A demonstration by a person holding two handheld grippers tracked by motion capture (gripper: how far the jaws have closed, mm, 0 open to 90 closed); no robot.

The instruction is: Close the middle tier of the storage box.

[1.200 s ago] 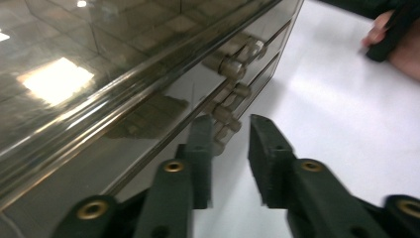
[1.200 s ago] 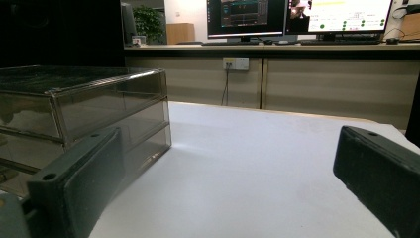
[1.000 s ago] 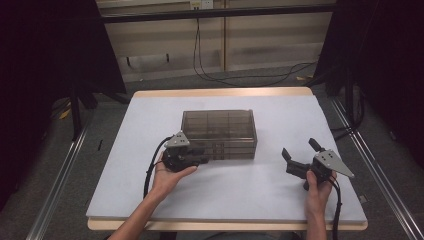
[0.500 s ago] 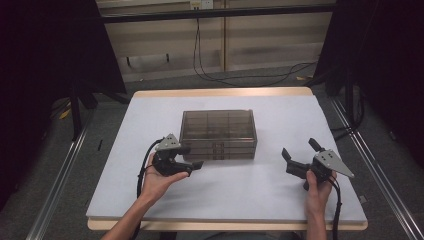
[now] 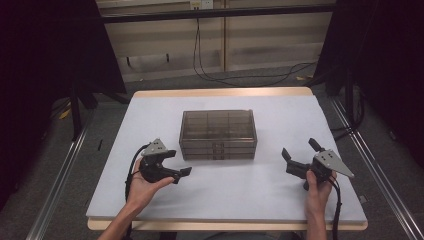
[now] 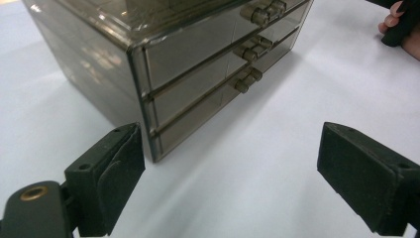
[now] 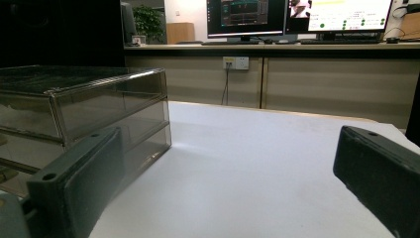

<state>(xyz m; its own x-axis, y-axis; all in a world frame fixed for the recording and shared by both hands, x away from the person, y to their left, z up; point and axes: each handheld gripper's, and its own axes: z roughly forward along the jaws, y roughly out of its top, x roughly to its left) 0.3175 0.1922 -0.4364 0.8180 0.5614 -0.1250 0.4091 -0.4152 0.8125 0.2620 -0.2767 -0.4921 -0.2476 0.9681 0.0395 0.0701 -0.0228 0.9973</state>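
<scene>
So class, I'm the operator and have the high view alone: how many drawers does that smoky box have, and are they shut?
Observer: Three stacked drawers in the drawer box, all pushed in, by the left gripper view.
Operator: Handles?
Observer: One small handle on each drawer front, near the middle.
Operator: Is the left gripper gripping anything?
Observer: No. The left gripper has its jaws wide apart over bare table.

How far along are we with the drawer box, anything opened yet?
Nothing looks done: all three drawers of the smoky drawer box sit flush, handles in line. In hand: nothing; the left gripper is open near the box's front corner, the right gripper open and apart from it. Any drawer pull is still left.
</scene>
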